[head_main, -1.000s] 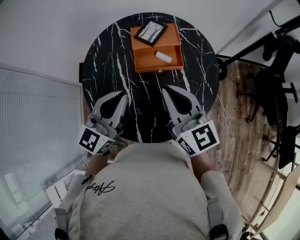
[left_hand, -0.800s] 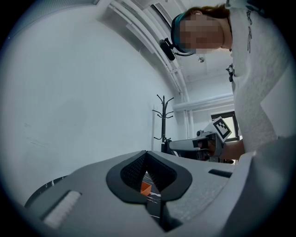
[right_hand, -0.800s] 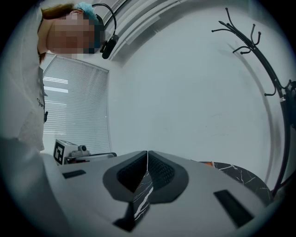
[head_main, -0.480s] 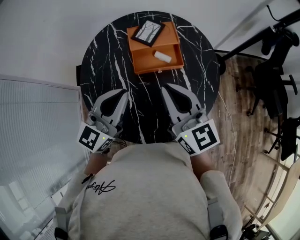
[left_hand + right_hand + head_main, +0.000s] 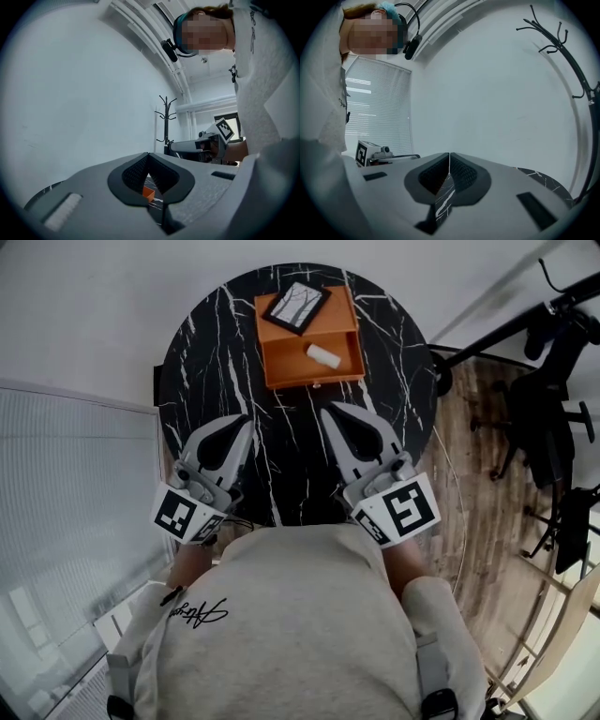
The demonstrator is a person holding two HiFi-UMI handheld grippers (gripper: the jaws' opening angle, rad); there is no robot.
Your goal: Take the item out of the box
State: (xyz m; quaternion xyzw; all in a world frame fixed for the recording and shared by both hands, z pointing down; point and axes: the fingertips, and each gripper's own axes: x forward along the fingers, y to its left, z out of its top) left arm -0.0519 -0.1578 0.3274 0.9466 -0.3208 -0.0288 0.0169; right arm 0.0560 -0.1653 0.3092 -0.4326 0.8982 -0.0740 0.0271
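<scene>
An orange box (image 5: 289,360) stands at the far side of the round black marble table (image 5: 211,362), its drawer pulled open toward me. A small white item (image 5: 323,355) lies in the drawer. A black-framed picture (image 5: 296,306) rests on the box's top. My left gripper (image 5: 246,421) and right gripper (image 5: 326,410) hover side by side over the near half of the table, well short of the box. Both are shut and empty, with their tips touching. In the left gripper view (image 5: 148,155) a sliver of the orange box (image 5: 148,192) shows below the jaws. The right gripper view (image 5: 449,154) shows only marble beneath.
Window blinds (image 5: 75,484) run along the left of the table. Black chairs and a stand (image 5: 553,409) sit on the wooden floor at the right. A coat rack (image 5: 567,56) stands by the white wall. My torso fills the bottom of the head view.
</scene>
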